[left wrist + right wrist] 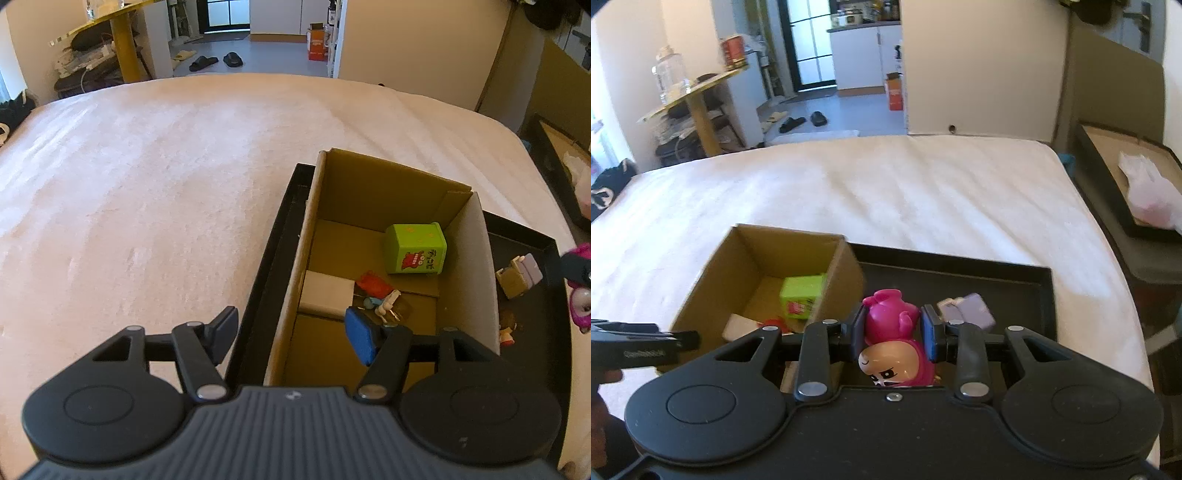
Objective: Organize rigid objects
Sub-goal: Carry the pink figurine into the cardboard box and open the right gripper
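A cardboard box (476, 258) stands in a black tray (273, 236) on the bed. In the box lie a green tin (415, 249), a white block (327, 293), a red toy (373, 284) and a small figure (388, 306). My left gripper (293, 334) is open and empty, straddling the box's left wall. My right gripper (894, 334) is shut on a pink figurine (892, 332), held above the tray (960, 275) just right of the box (713, 277). A lilac toy (971, 308) lies in the tray beyond it.
A tan toy (513, 282) and a small doll (508, 330) lie in the tray's right part. The bed's pale cover (147, 192) stretches left and ahead. A second black tray with a plastic bag (1145, 192) sits off the bed's right side.
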### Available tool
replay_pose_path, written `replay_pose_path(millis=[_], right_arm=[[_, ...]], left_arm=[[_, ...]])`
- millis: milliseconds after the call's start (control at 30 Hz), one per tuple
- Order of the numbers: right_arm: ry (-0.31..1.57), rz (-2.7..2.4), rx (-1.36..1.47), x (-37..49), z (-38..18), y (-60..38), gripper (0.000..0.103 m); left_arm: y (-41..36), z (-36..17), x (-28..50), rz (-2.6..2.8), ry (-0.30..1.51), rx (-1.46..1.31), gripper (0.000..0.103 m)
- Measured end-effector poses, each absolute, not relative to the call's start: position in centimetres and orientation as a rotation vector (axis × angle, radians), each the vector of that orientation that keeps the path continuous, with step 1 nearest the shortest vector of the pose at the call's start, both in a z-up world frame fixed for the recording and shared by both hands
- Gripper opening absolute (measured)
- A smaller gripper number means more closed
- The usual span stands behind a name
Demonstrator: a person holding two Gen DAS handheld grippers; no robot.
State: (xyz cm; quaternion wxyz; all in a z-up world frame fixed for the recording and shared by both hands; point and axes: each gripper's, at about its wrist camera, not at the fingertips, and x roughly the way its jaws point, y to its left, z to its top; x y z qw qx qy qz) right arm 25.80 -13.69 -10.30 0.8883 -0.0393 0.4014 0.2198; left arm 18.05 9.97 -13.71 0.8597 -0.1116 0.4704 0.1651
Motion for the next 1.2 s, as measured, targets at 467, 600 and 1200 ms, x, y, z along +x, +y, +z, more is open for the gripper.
replay_pose_path(millis=[467, 600, 1200], right_arm=[[0.824, 0.544, -0.148, 25.5, -8.8, -7.6, 0.031], [0.834, 0.581, -0.165, 25.4, -9.0, -5.9, 0.031], [0.790, 0.665, -0.265, 26.3, -9.3, 0.4, 0.040]], left_arm=[[11.6, -15.8, 17.8, 0.278, 0.994, -0.333, 0.025], [12.2, -16.1, 17.6, 0.299, 0.982, -0.369, 0.015], [13.5, -16.5, 17.1, 0.287, 0.990, -0.455, 0.014]])
